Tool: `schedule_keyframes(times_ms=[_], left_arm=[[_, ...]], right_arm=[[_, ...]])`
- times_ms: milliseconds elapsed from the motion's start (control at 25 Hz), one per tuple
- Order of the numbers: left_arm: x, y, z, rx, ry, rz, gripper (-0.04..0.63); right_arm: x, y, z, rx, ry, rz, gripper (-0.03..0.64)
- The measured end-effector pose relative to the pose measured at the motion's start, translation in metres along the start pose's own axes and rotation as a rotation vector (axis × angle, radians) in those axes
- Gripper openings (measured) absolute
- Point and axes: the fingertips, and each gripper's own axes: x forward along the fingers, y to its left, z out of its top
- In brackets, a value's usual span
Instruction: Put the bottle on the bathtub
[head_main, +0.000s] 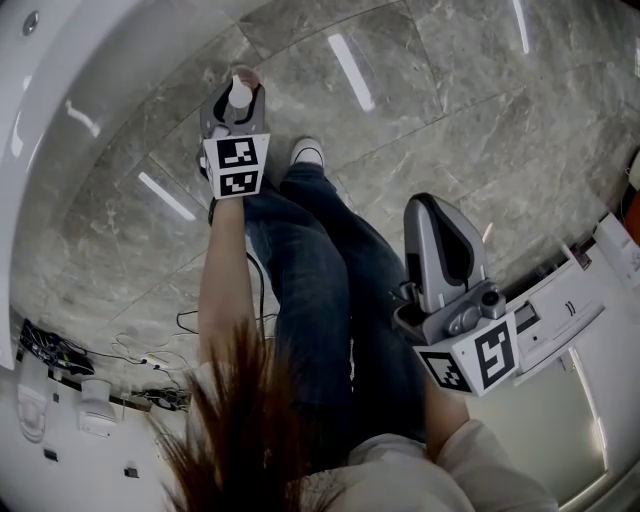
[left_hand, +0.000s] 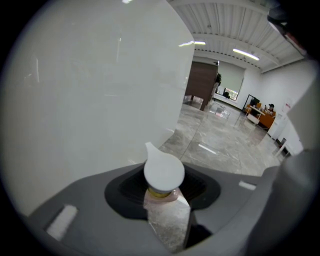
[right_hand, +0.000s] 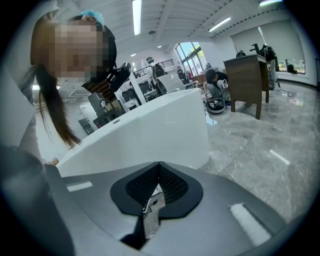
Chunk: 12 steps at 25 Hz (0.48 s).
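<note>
White-capped bottle (left_hand: 164, 175) sits clamped in the left tool (head_main: 238, 95), its body mostly hidden between the jaws, just beside the bathtub (left_hand: 90, 100) wall. Jaws of the right tool (right_hand: 158, 167) meet, empty.

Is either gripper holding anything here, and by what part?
The left gripper holds the bottle by its body, just below the white cap. The right gripper is shut and empty.

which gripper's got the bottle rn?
The left gripper: its fingers are clamped on the white-capped bottle. The right gripper has its fingers together with nothing between them.
</note>
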Motion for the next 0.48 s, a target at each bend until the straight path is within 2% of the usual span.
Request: schedule_keyframes(times_ms=[200, 480], left_arm=[[-0.003, -0.008, -0.001, -0.013, 0.001, -0.067, 0.214], [-0.012, -0.010, -0.003, -0.066, 0.032, -0.091, 0.251]], right_arm=[[0.000, 0.000, 0.000, 0.013, 0.008, -0.005, 0.000], [-0.007, 0.008, 0.002, 0.026, 0.023, -0.001, 0.000]])
